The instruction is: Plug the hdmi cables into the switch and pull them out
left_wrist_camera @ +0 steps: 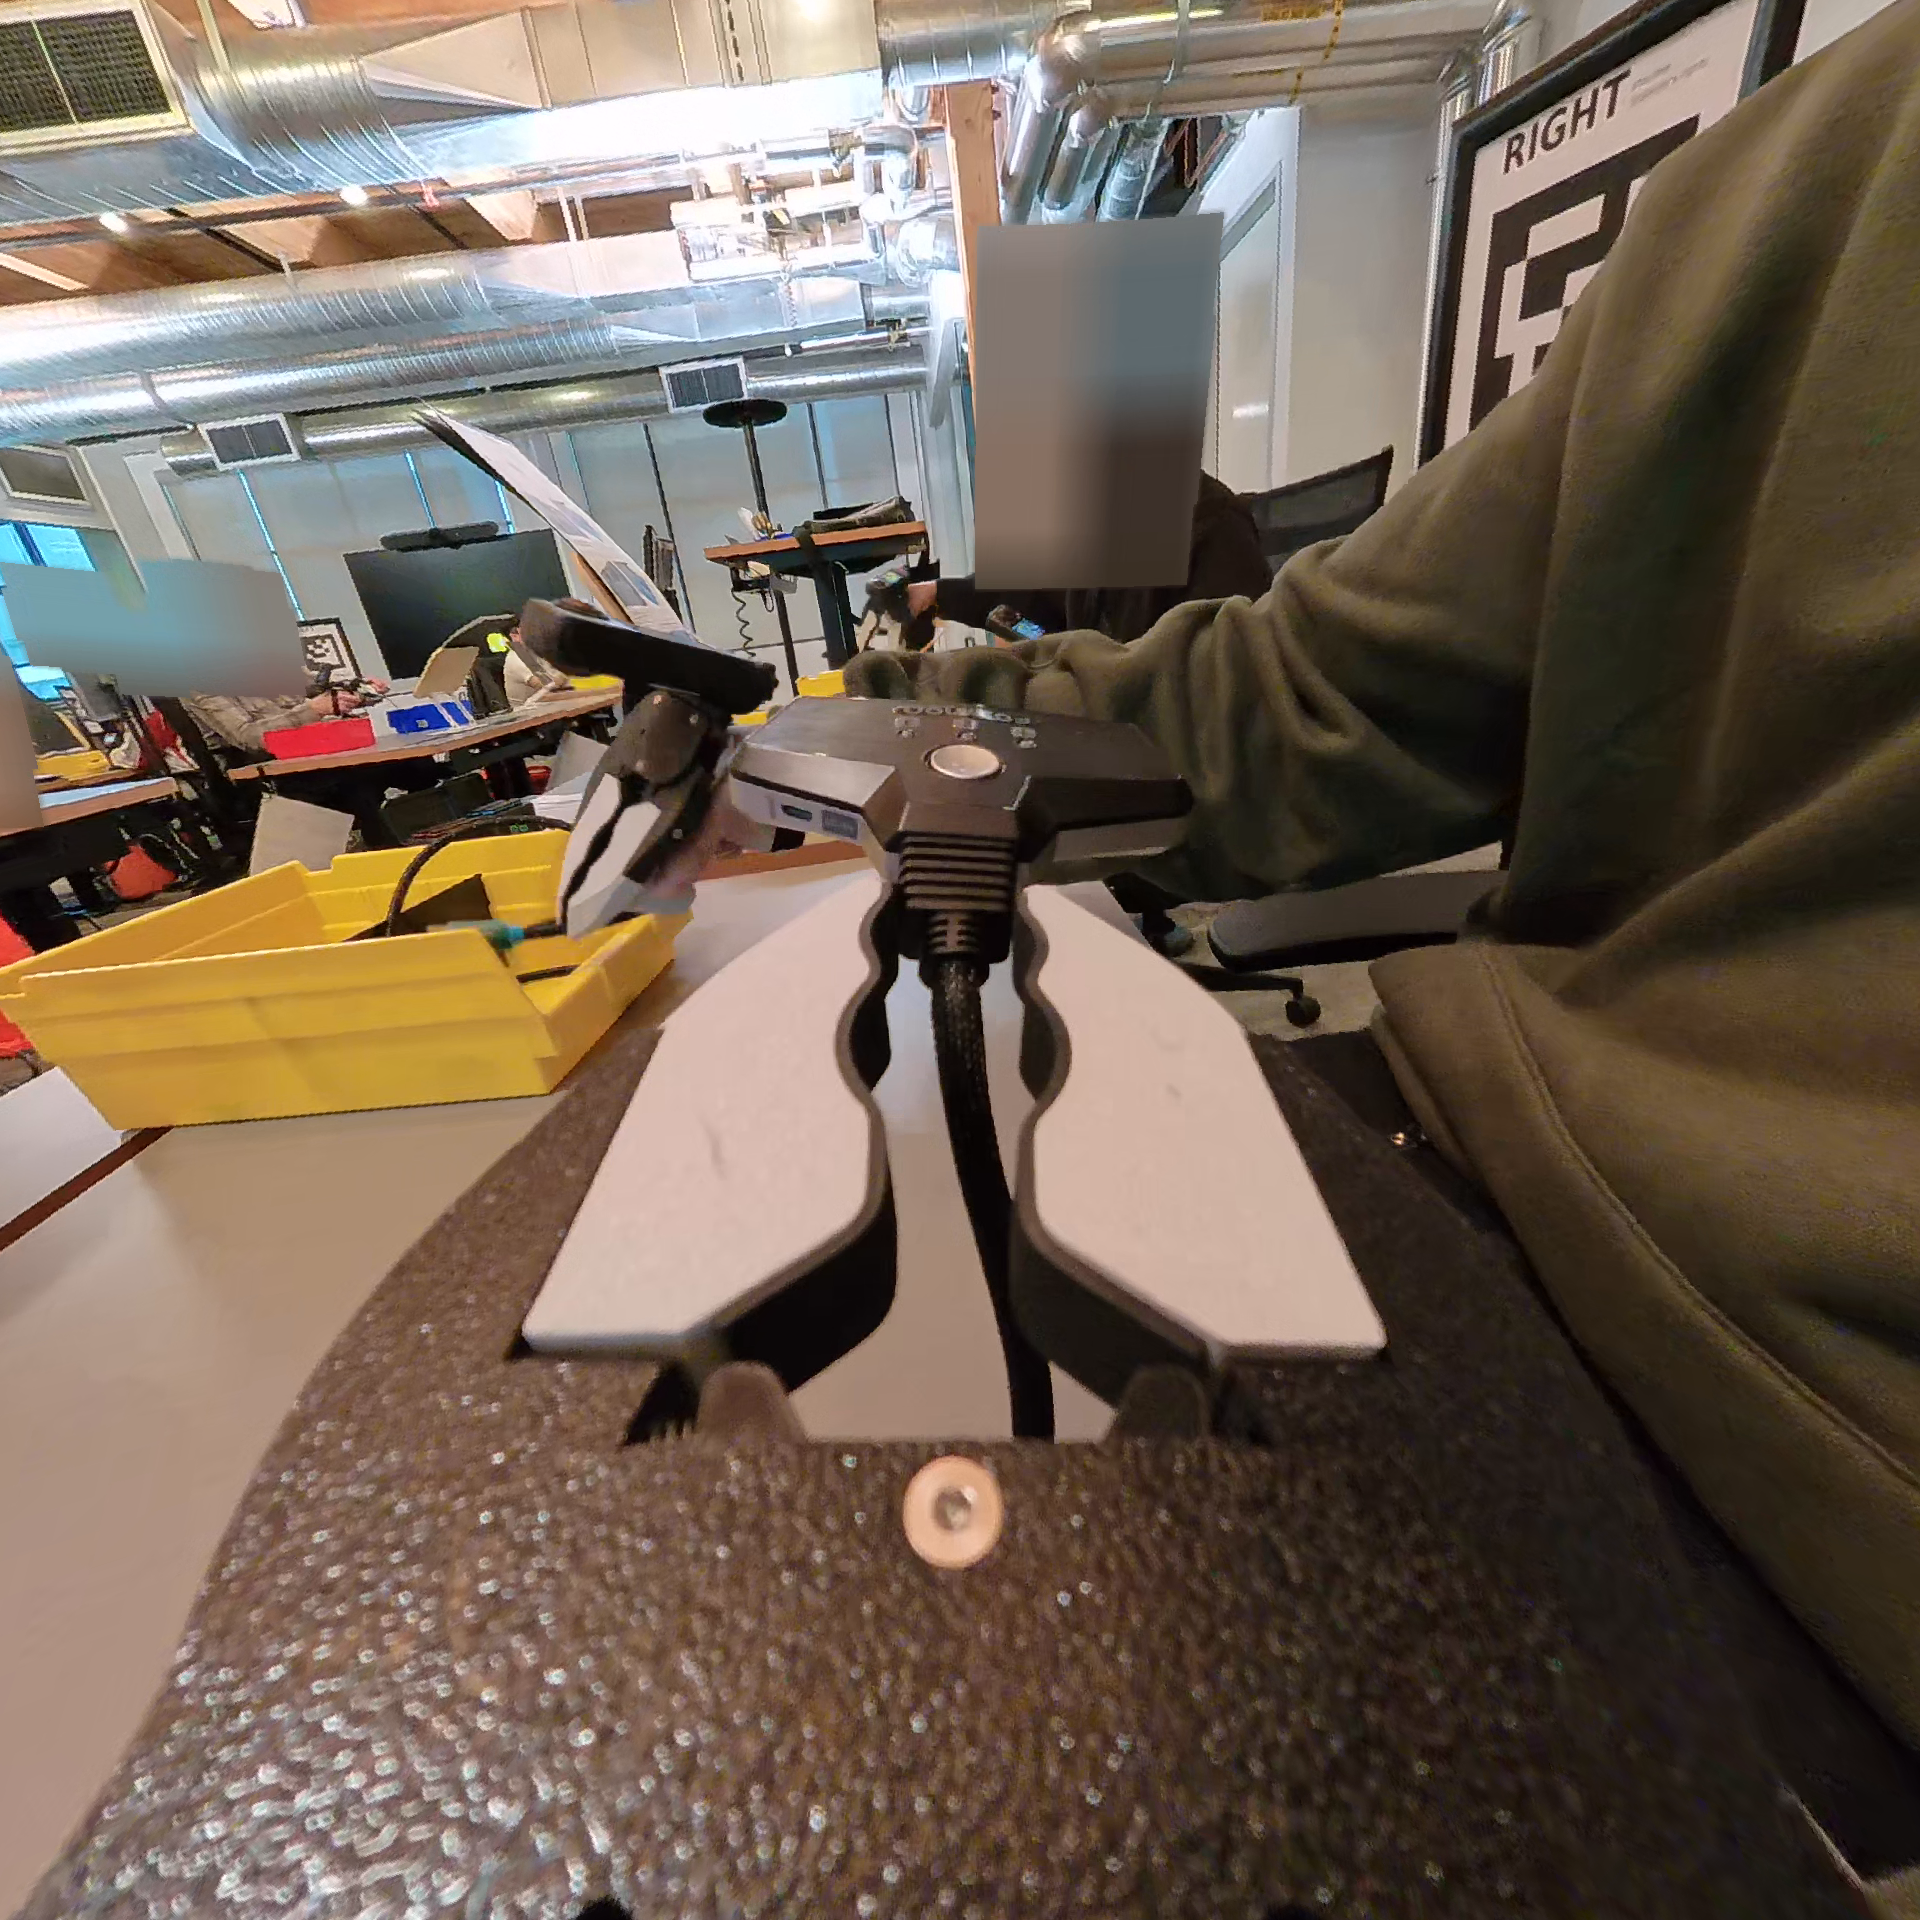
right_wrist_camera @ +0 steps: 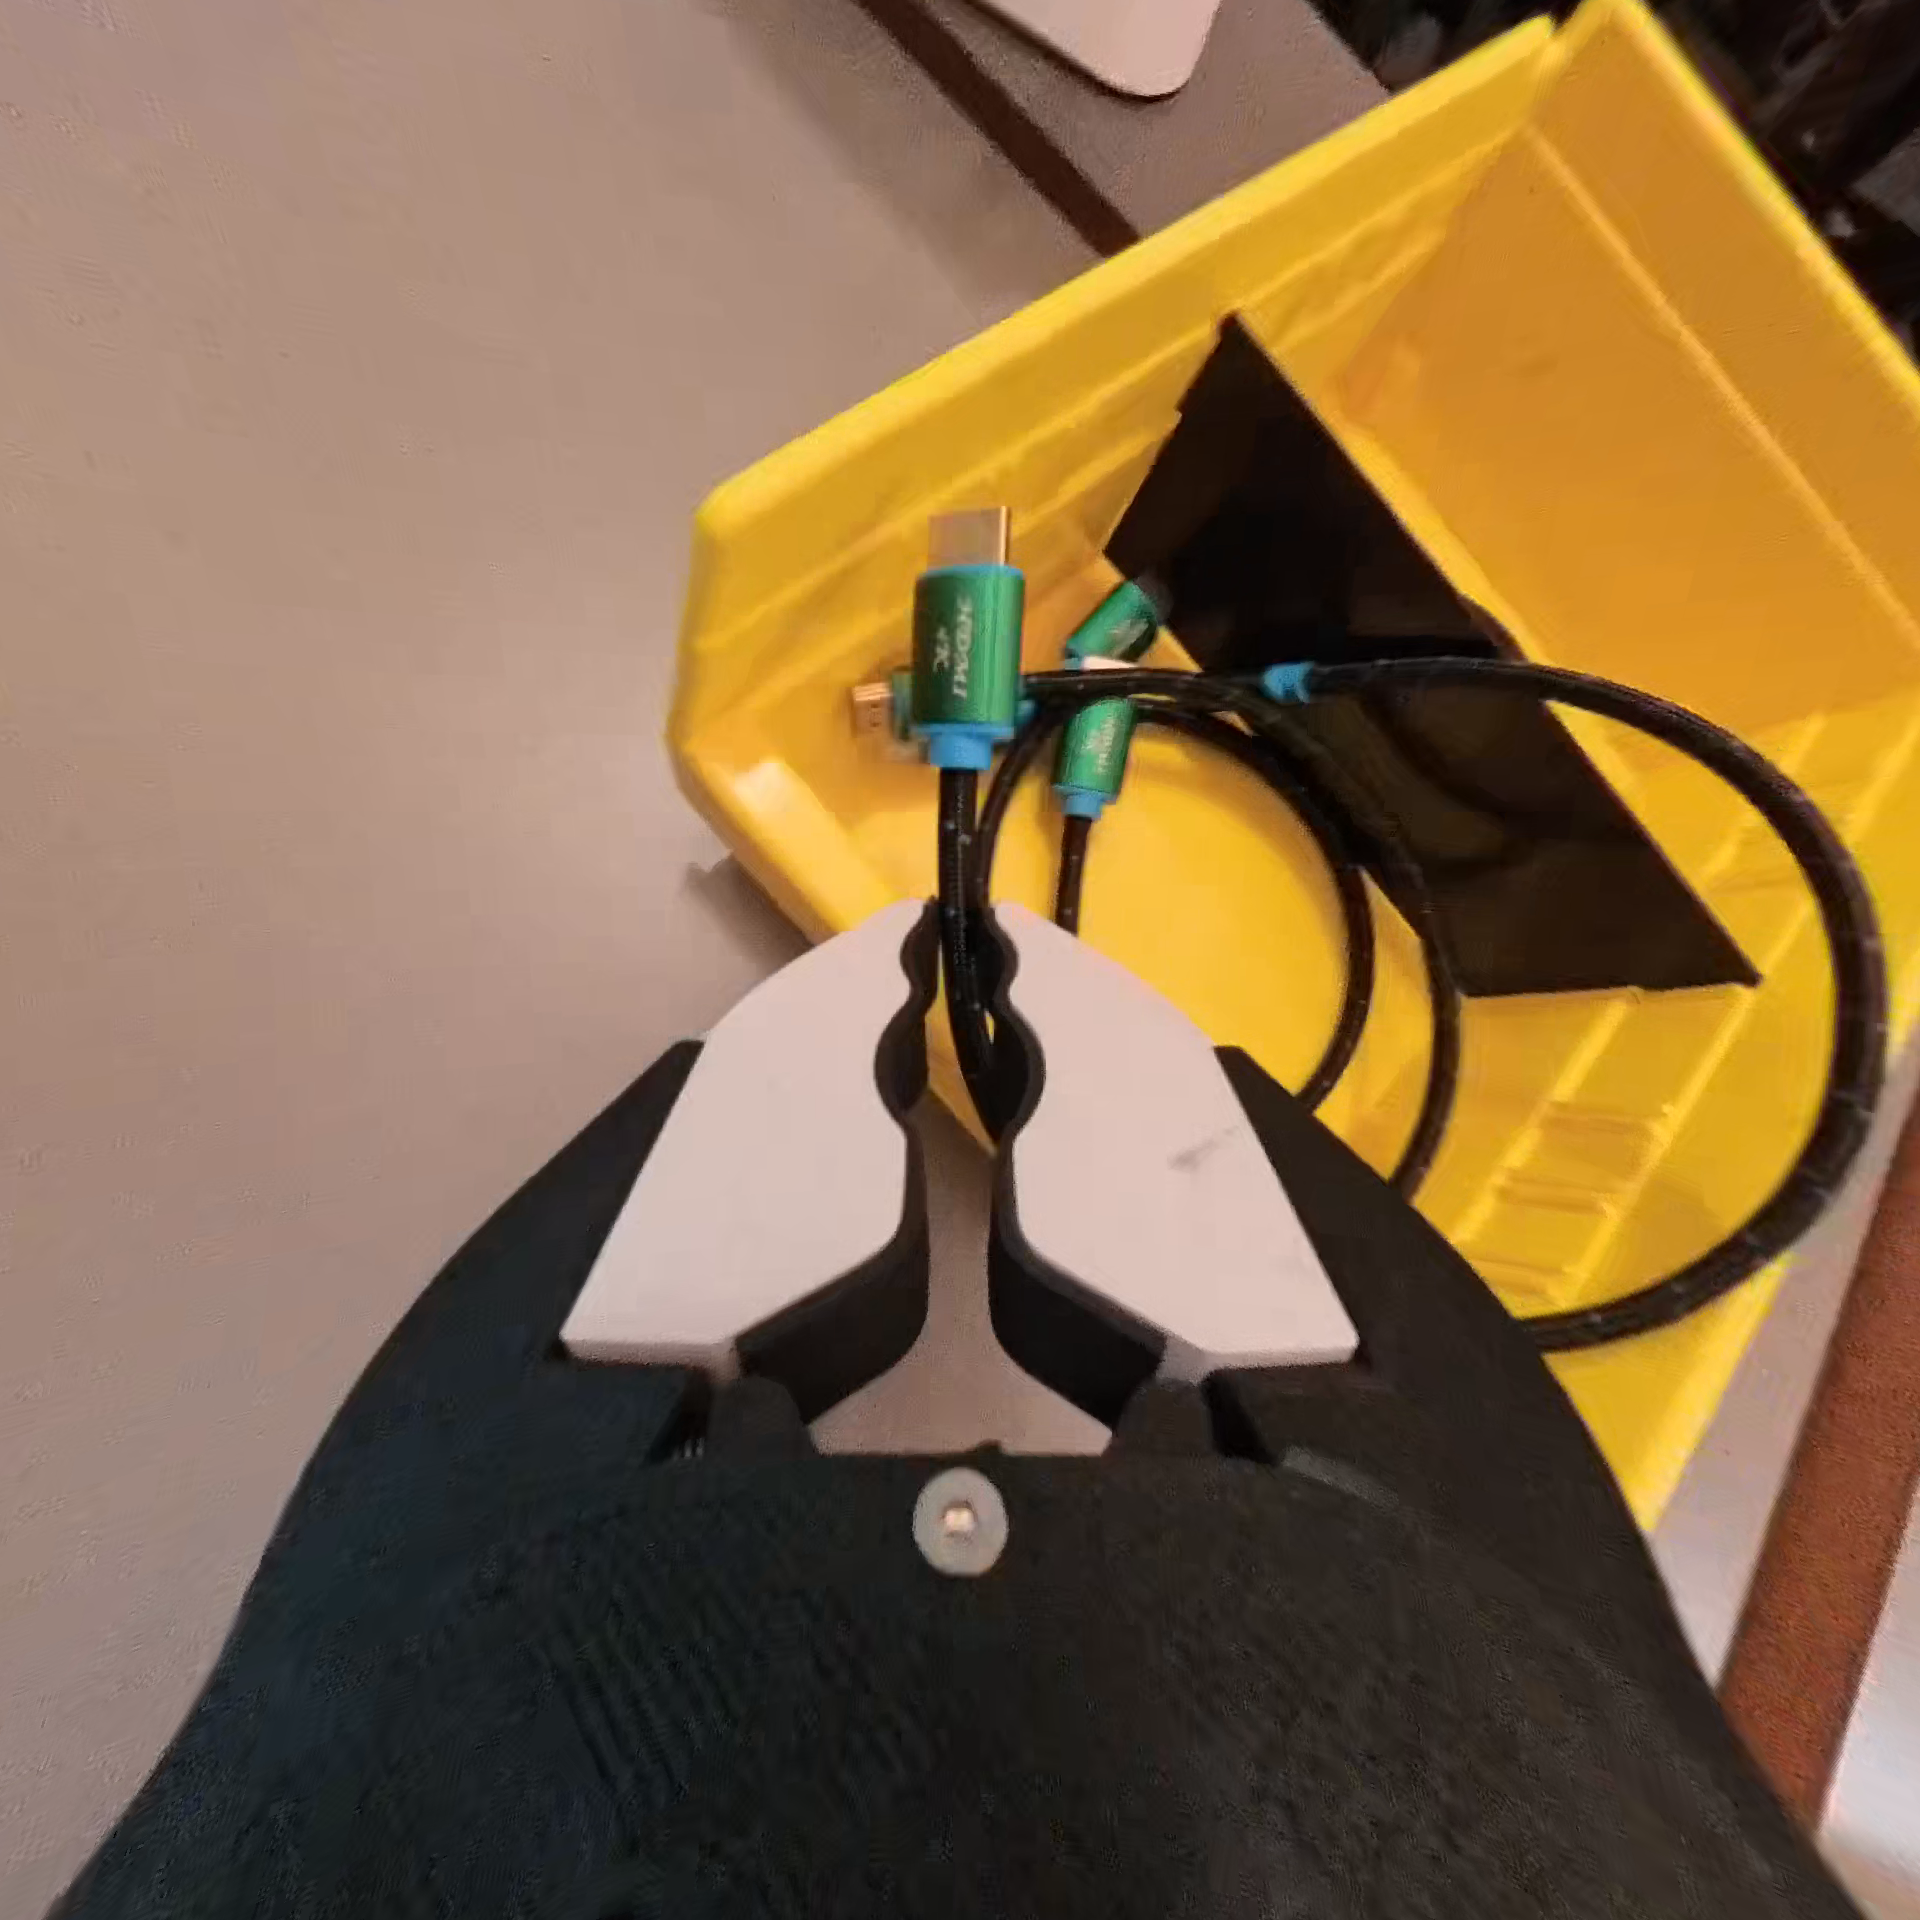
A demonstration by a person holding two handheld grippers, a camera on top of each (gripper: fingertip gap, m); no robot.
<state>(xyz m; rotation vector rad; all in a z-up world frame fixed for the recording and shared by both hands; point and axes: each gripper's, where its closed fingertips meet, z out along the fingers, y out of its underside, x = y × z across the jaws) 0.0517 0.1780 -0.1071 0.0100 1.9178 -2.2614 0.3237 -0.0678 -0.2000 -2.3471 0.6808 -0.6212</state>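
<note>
In the left wrist view my left gripper is shut on the ribbed collar and braided lead of the black HDMI switch, holding it above the table with its ports facing left. My right gripper hangs over the yellow bin to the switch's left. In the right wrist view my right gripper is shut on the black braided cable just behind a green HDMI plug, lifted over the bin's corner. Two more green plugs and the cable loops lie in the bin.
A black sheet leans inside the bin. The beige table ends at a brown edge near the bin. An olive sleeve fills the right. An office chair and other desks with people stand beyond.
</note>
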